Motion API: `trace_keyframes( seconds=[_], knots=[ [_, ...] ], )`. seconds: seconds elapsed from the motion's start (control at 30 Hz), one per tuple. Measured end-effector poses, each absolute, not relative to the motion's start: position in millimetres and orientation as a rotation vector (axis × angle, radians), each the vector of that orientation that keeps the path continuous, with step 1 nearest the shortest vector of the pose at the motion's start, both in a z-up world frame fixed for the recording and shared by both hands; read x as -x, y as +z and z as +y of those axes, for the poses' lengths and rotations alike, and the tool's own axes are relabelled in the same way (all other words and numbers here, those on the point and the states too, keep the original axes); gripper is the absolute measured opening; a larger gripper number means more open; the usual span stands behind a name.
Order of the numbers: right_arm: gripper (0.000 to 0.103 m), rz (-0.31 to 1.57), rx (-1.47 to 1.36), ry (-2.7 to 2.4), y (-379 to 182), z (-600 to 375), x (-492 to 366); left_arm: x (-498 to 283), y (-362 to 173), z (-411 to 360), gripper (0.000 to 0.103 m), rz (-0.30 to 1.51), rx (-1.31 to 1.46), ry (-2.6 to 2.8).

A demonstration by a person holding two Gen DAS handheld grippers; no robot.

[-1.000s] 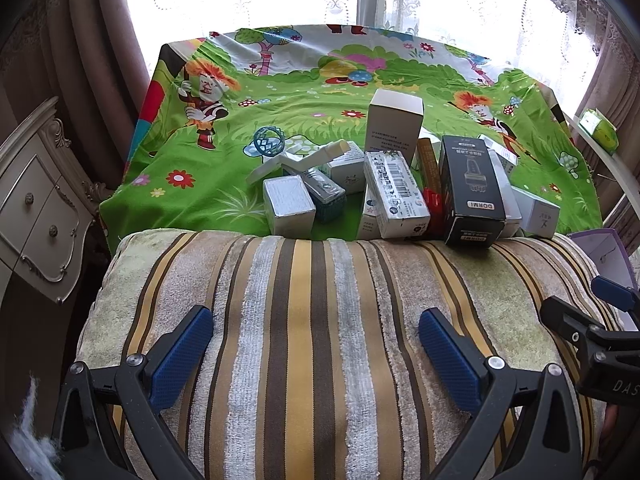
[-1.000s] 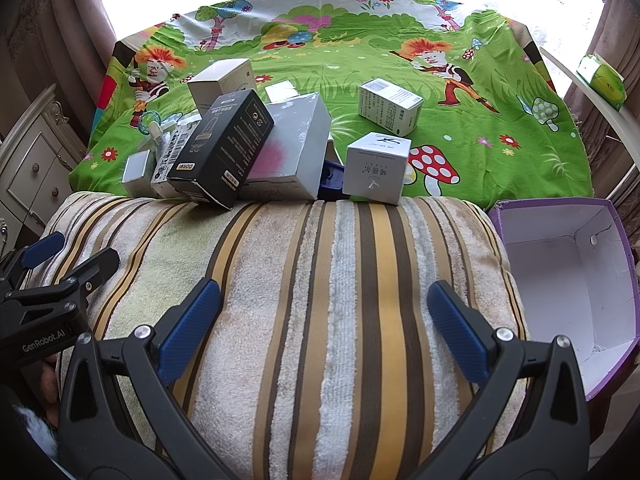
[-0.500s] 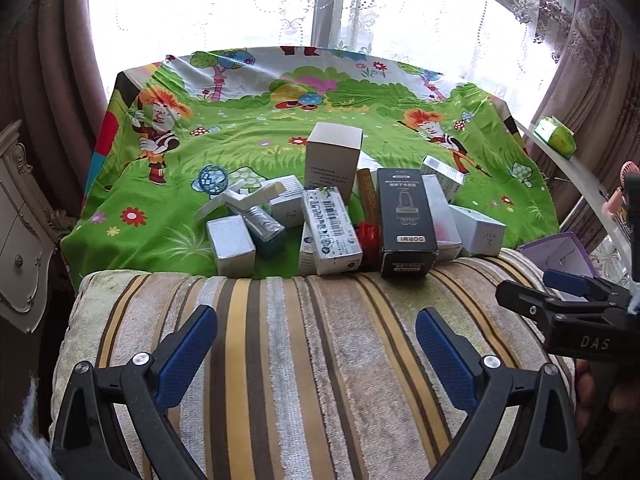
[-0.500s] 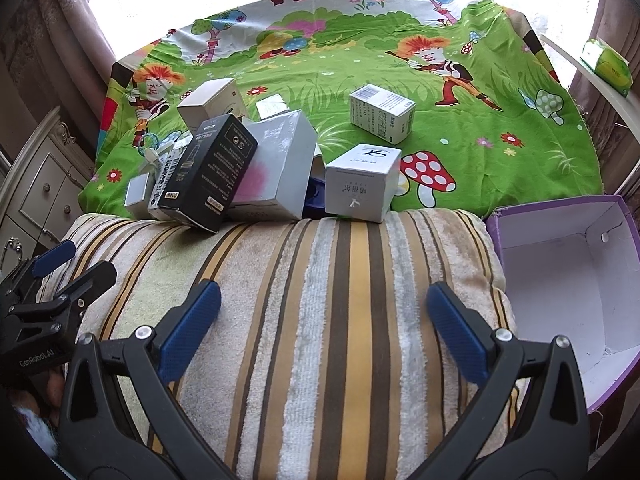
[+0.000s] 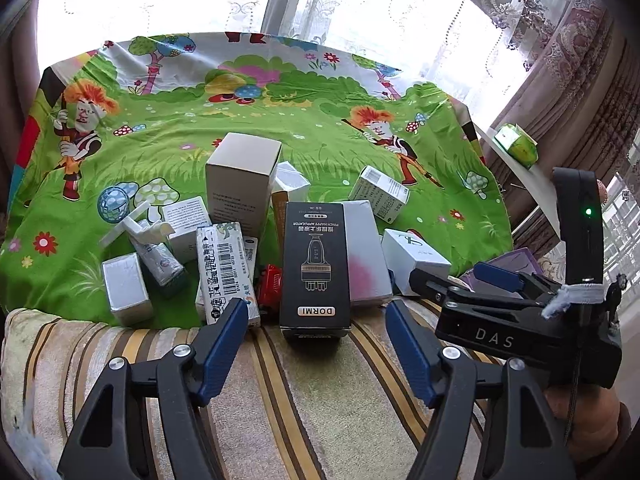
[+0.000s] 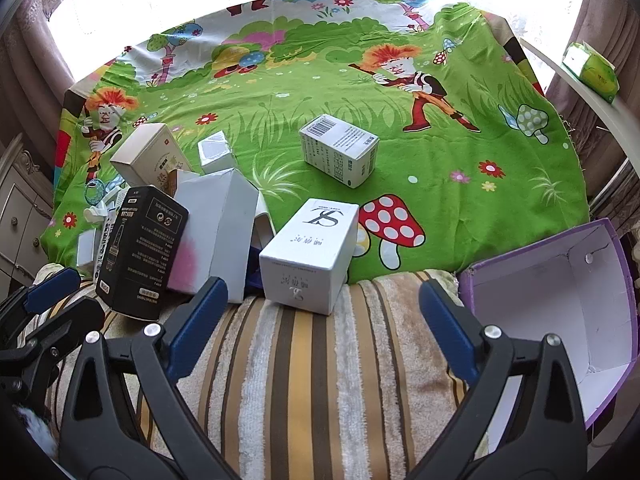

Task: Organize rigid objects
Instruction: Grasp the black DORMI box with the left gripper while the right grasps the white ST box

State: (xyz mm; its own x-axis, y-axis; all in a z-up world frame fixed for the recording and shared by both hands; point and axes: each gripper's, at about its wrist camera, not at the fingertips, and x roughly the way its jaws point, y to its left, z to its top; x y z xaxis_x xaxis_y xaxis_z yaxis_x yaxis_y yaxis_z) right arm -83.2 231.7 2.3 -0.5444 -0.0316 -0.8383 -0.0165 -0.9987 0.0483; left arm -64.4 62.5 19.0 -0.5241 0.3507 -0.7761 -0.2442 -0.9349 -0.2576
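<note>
Both grippers are hovering over the striped cushion (image 6: 304, 364), which is serving as the near border of everything here. The left gripper (image 5: 312, 344) is holding its blue fingers apart with nothing between them, and the right gripper (image 6: 320, 320) is doing the same, spread wide over bare stripes. Just past the cushion's far edge, a cluster of cartons is crowding the green cartoon cloth (image 6: 460, 152): the black DORMI box (image 5: 314, 268) is lying flat with its near end overhanging onto the cushion, touching a white-and-pink box (image 5: 366, 256) on its right side and a barcode-printed carton (image 5: 226, 268) beside it on the left. A white box with cursive lettering (image 6: 312, 252) is sitting at the cushion's far edge, its near end resting on the stripes directly ahead of the right gripper. Farther beyond the cushion, a small printed carton (image 6: 340, 150) is lying alone on open cloth, well apart from the cluster, with free green fabric all around it. At the cushion's right end, an open purple bin (image 6: 556, 292) with white inner walls is standing just beside it. A tall beige box (image 5: 242, 182) is standing upright behind the cluster.
</note>
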Motion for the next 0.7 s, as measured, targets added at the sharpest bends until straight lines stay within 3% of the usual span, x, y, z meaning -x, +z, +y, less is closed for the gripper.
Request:
trace_keyframes(
  seconds=[0.03,0.13,0.2,0.23,0.27,0.7],
  knots=[
    [0.092,-0.06,-1.503,-2.745,0.5,229.4,86.5,66.1,17.7,64.9,0.071,-0.155,1.307,2.475],
    [0.083,-0.03,-1.535,-2.722,-5.2,225.4,94.9,69.6,13.1,67.1,0.056,-0.152,1.336,2.467],
    [0.067,-0.039,-1.553,-2.696,-9.7,225.8,98.4,70.8,10.4,67.9,0.041,-0.15,1.346,2.46],
    [0.062,-0.049,-1.562,-2.683,-11.8,226.5,98.3,70.9,9.2,67.8,0.04,-0.151,1.351,2.457],
    [0.049,-0.065,-1.564,-2.671,-13.3,227.8,97.8,70.1,9.1,67.1,0.04,-0.154,1.348,2.457],
    [0.047,-0.219,-1.415,-2.729,8.4,252.0,56.0,50.5,27.3,83.0,0.04,-0.194,1.245,2.438]
  ],
)
